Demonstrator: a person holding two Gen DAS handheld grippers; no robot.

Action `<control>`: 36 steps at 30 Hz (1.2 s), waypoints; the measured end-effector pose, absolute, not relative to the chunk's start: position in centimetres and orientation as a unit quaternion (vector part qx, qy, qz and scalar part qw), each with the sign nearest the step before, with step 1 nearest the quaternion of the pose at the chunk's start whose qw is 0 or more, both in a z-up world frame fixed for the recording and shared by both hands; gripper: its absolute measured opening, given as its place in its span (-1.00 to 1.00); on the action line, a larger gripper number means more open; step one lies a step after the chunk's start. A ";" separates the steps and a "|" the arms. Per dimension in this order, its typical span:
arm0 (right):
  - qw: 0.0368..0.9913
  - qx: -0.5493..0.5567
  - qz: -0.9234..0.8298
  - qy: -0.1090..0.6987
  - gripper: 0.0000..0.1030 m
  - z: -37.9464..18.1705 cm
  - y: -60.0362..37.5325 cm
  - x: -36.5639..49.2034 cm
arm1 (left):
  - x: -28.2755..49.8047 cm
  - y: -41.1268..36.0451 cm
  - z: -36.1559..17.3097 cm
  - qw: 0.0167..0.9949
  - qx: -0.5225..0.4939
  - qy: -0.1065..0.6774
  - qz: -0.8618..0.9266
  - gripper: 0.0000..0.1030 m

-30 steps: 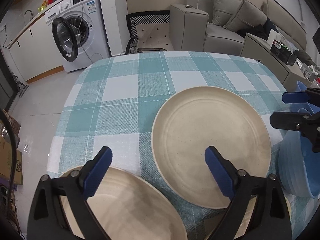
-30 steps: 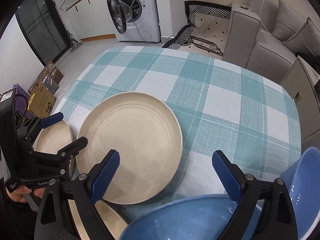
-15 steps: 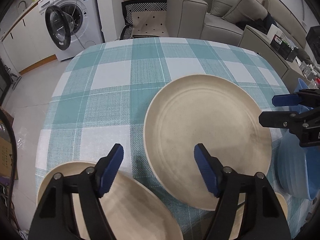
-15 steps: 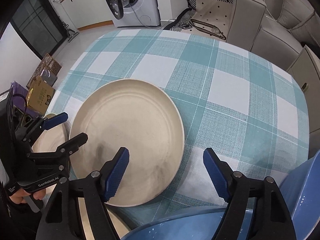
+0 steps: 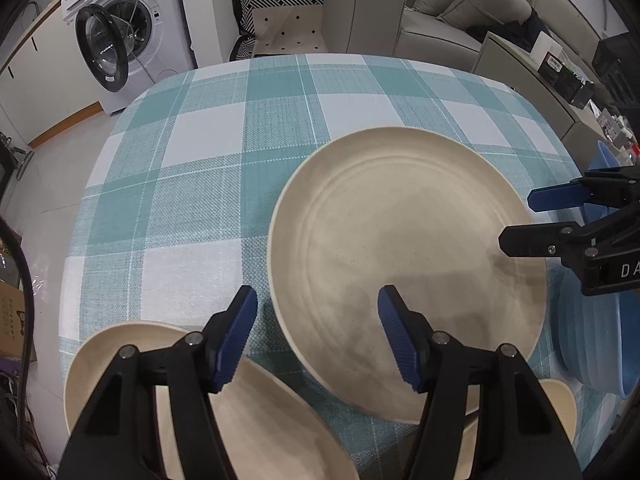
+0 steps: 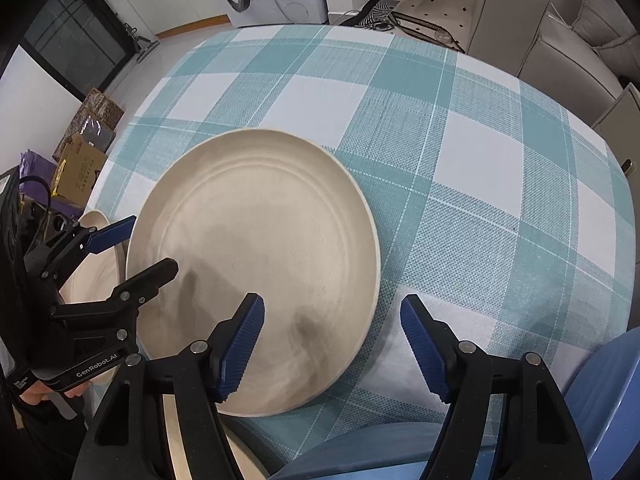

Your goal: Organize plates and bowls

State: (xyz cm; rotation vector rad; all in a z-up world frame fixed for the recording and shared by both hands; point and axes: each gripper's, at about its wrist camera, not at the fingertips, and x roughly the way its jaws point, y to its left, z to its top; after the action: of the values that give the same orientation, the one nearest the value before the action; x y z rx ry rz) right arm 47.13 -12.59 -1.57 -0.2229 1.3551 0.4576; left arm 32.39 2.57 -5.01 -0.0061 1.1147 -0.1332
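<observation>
A large cream plate [image 5: 404, 264] lies flat on the checked tablecloth [image 5: 224, 168]; it also shows in the right wrist view [image 6: 256, 256]. My left gripper [image 5: 318, 334] is open, its jaws straddling the plate's near left rim from above. My right gripper [image 6: 332, 346] is open over the plate's near right rim. A smaller cream plate [image 5: 256, 420] lies under the left gripper. Blue bowls [image 5: 592, 344] sit at the right; they also show in the right wrist view [image 6: 600, 392]. Each gripper appears in the other's view: the right one [image 5: 516, 220] and the left one [image 6: 152, 246].
Another cream dish [image 5: 560, 408] peeks out at the near edge between plate and bowls. Beyond the table stand a washing machine [image 5: 128, 36] with its door open, a grey sofa [image 5: 460, 16] and cardboard boxes [image 6: 80, 160] on the floor.
Both grippers have moved forward and down toward the large plate. Their jaws have narrowed somewhat but stay open. The plates and bowls have not moved.
</observation>
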 end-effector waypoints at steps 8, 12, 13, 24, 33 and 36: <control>0.747 -0.114 0.208 0.622 0.02 -2.2 -12.1 47.3 | 32.5 2.3 -5.6 0.840 -0.003 0.538 -0.068 -0.10; 0.745 -0.122 0.206 0.622 -0.16 -2.4 -12.0 47.3 | 32.4 2.3 -5.6 0.840 -0.002 0.538 -0.064 -0.17; 0.746 -0.125 0.204 0.622 -0.18 -2.4 -11.9 47.3 | 32.4 2.4 -5.6 0.841 -0.001 0.538 -0.063 -0.20; 0.764 -0.142 0.180 0.603 -0.68 -2.3 -12.4 47.3 | 32.4 3.1 -5.6 0.845 -0.013 0.532 -0.052 -0.43; 0.774 -0.139 0.173 0.593 -0.73 -2.0 -13.1 47.1 | 32.5 3.2 -5.5 0.846 -0.021 0.530 -0.051 -0.49; 0.776 -0.129 0.172 0.594 -0.73 -1.9 -13.3 47.2 | 32.4 3.1 -5.3 0.847 -0.021 0.528 -0.051 -0.49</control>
State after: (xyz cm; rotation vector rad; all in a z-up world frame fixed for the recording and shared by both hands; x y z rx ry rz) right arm 47.19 -13.35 -1.87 -0.2801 1.2848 0.3713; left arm 32.44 3.10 -5.34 -0.0447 1.1134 -0.1085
